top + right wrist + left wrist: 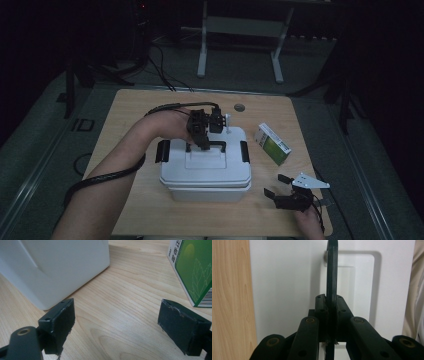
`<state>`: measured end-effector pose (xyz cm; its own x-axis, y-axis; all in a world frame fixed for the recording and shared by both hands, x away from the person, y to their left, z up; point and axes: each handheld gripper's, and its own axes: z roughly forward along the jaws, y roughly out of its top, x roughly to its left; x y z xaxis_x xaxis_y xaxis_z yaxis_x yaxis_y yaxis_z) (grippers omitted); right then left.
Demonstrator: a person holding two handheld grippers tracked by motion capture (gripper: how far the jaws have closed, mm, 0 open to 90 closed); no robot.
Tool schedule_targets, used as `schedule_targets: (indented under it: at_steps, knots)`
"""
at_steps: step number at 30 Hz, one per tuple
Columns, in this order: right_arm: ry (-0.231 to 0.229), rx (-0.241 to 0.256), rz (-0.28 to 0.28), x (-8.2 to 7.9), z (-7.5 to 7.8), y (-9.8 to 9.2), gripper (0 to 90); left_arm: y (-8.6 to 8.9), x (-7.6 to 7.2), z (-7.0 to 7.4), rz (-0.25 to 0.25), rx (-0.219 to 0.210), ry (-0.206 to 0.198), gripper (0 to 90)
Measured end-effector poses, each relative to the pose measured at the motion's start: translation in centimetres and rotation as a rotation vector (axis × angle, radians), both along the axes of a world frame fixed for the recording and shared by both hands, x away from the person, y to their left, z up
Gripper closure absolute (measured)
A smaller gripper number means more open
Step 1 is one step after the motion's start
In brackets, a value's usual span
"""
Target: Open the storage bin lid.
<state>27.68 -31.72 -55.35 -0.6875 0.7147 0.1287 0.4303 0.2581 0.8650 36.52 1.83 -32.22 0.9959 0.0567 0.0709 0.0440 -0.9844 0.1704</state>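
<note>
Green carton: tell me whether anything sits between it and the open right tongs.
Nothing visible does. Bare wood lies between the right tongs and the green carton; the white box stands off to the other side.

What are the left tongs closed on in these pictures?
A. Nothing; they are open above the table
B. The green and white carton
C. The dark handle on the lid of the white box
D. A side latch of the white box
C: in the left gripper view the left tongs are shut on the dark handle, which stands up from the lid of the white box; the green and white carton lies apart on the table.
</note>
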Motion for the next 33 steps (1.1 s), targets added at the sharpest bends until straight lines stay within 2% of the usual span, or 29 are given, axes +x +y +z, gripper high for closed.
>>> schedule_targets:
  at_steps: [17,27,33]
  knots:
    - [0.001,-0.003,-0.003,0.1,0.0,0.1,14.1,4.6,-0.7,1.9,0.079,-0.04,-0.009,83.6]
    - [0.005,-0.009,-0.005,0.1,0.0,0.1,14.0,9.3,-0.9,2.1,0.164,-0.046,-0.015,83.6]
    - [0.004,-0.015,-0.009,0.1,0.0,0.2,14.0,12.3,-1.1,2.0,0.232,-0.065,-0.017,83.6]
